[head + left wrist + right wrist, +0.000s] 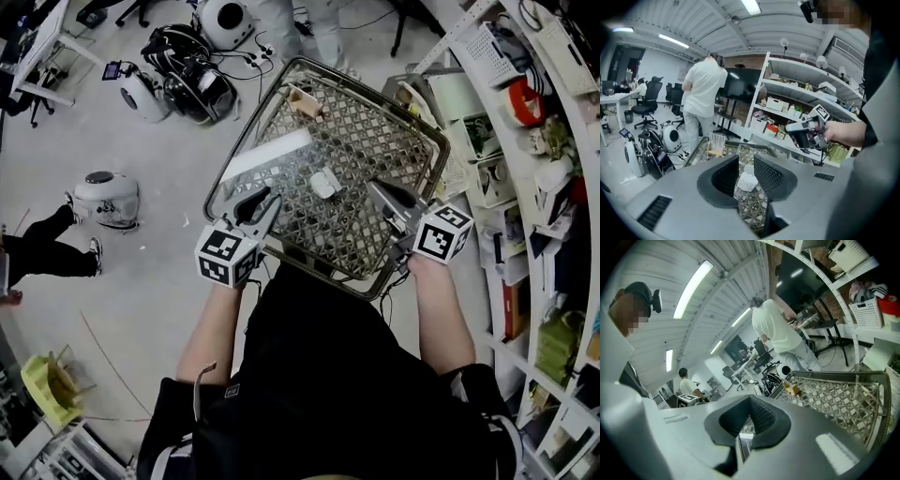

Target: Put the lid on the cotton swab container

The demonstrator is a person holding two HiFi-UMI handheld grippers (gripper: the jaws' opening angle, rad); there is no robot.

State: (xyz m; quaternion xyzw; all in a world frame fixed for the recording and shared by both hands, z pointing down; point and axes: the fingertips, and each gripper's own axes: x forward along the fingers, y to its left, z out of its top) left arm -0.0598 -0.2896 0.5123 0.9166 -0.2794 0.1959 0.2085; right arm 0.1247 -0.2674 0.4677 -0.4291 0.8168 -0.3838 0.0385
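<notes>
I hold my left gripper (pixel 270 199) over the near left part of the lattice table (pixel 375 141). Its two fingers are spread, and nothing is between the pads. In the left gripper view (pixel 746 158) I see the cotton swab container (pixel 746 182) through the gap, but it lies further out on the lattice and my fingers do not touch it. It is a small white box near the middle of the table (pixel 323 183), between my two grippers. Just behind it there is a second small white piece (pixel 749 168) — it may be the lid, but I cannot tell this for sure.

My right gripper (pixel 375 187) is over the near right part of the table, and it points toward the container from that side. In the right gripper view (pixel 750 398) its finger tips are pressed together and they pinch nothing.

At the far edge of the table there is a small wooden thing (pixel 305 103). Shelves (pixel 525 141) full of boxes stand at my right — a person in white clothes (pixel 701 93) stands beyond the table.
</notes>
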